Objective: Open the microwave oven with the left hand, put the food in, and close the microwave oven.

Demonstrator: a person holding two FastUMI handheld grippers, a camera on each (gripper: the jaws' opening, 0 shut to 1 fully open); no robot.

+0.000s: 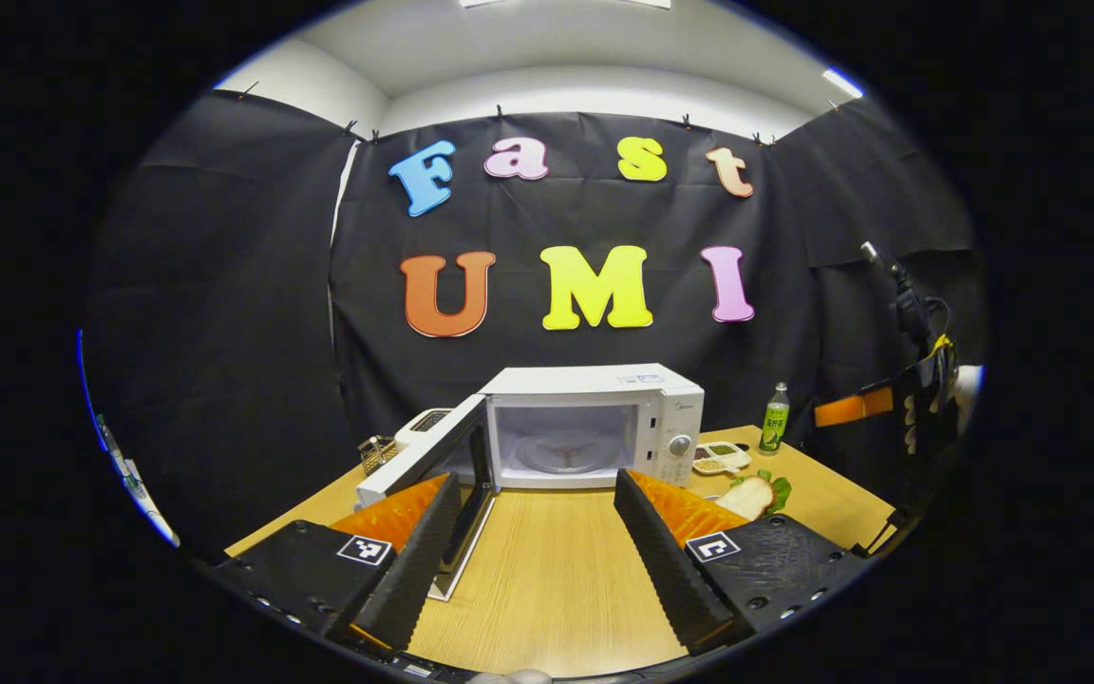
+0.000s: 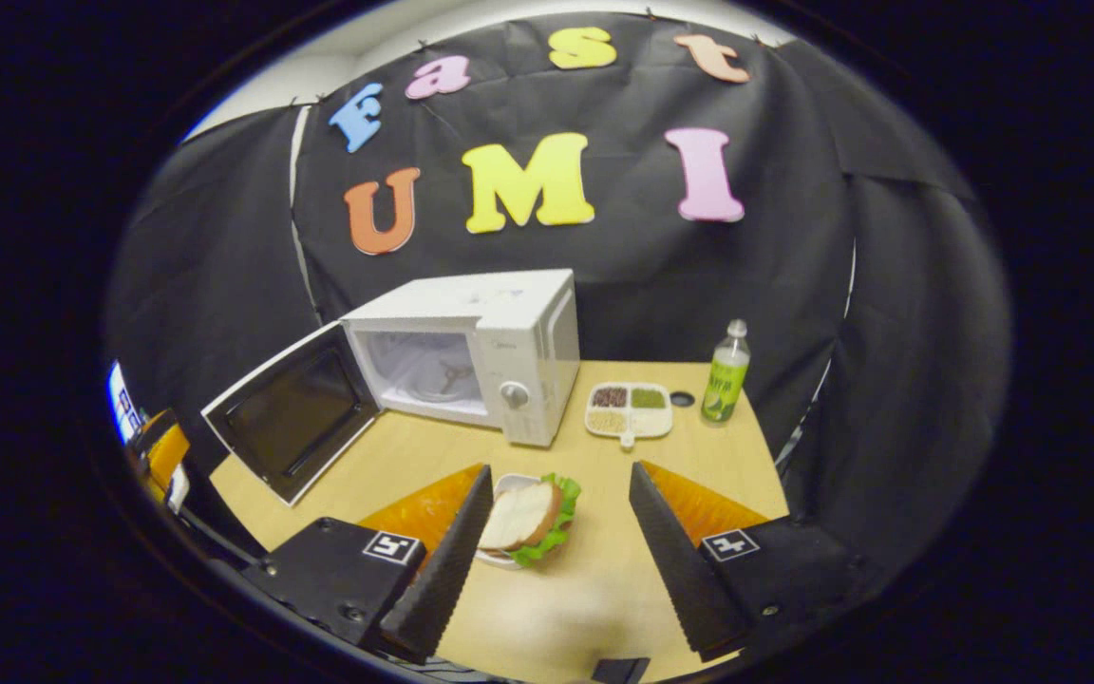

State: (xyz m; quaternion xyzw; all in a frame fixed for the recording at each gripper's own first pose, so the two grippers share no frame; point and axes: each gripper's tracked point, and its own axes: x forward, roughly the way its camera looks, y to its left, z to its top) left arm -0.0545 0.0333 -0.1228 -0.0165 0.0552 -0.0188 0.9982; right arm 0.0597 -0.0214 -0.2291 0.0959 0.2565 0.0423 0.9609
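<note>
In the left gripper view the left gripper (image 1: 539,541) hangs low over the bench (image 1: 547,570) with its fingers spread wide and nothing between them, pointed at the microwave oven (image 1: 594,423), whose door (image 1: 438,465) is swung out to the left with its edge just beside the left finger. The cavity and its glass plate stand bare. The sandwich (image 1: 751,496) lies on the bench to the right of the oven, with a divided snack tray (image 1: 720,458) and a green bottle (image 1: 775,420) farther back, and a toaster (image 1: 425,423) behind the door. One risk, as I judge it, is that this gripper nudges the open door and swings it partly shut, narrowing the way in. In the right gripper view the right gripper (image 2: 556,541) faces the sandwich (image 2: 528,521), which sits on a small white dish (image 2: 514,486) near the left finger; the fingers are wide apart and neither presses on it. Being soft and layered, the sandwich may slide off or shed its lettuce if gripped off-centre or squeezed hard. The path from there to the oven runs left and far; the oven's control panel side and the open door (image 2: 291,427) flank the opening, so a tilted carry could catch the frame. The snack tray (image 2: 630,408) and bottle (image 2: 726,375) stand well clear to the right.
</note>
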